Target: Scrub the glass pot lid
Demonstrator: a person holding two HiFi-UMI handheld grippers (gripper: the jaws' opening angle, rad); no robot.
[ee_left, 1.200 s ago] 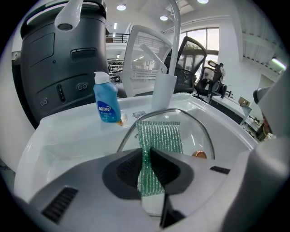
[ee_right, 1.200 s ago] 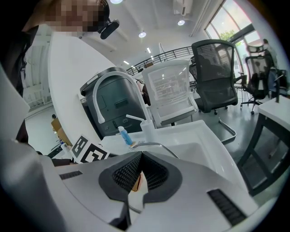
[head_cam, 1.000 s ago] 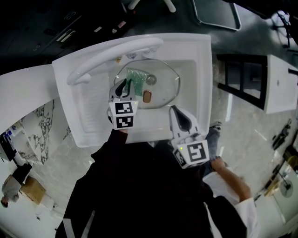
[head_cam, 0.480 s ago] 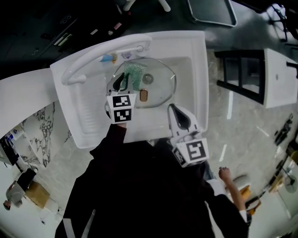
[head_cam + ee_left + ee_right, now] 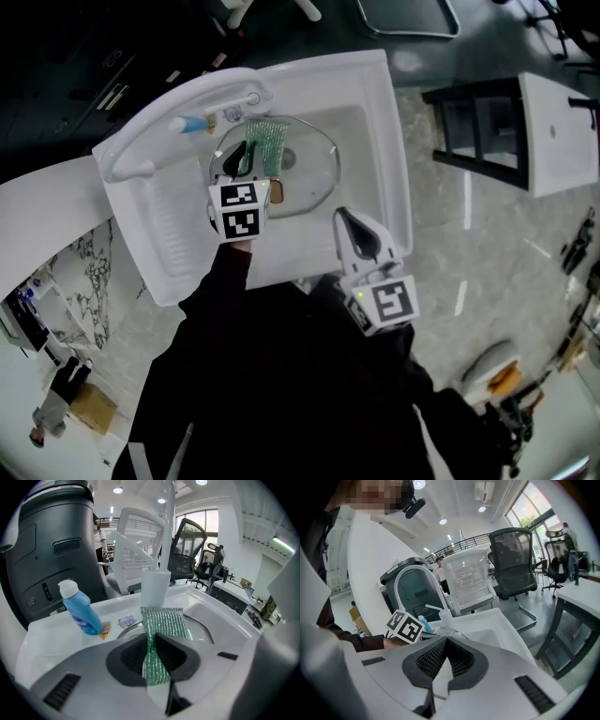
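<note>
L gripper (image 5: pixel 153 641) clamped on green scrub cloth (image 5: pixel 165 620), at far rim of glass pot lid (image 5: pixel 314 183), which lies in white sink (image 5: pixel 380 112); contact w/ lid can't be told. R gripper (image 5: pixel 446 643) jaws together, nothing btwn, at sink's front edge, apart from lid. Blue bottle (image 5: pixel 80 613) upright on back ledge.

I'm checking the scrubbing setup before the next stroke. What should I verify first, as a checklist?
1. Green scouring pad clamped in left gripper: ok.
2. Glass pot lid lying in the sink basin: ok.
3. Pad pressed on the lid: cannot tell.
4. Right gripper steadying the lid: not ok; shut, empty, at the sink's front edge.
5. Blue bottle apart from the pad: ok.
</note>
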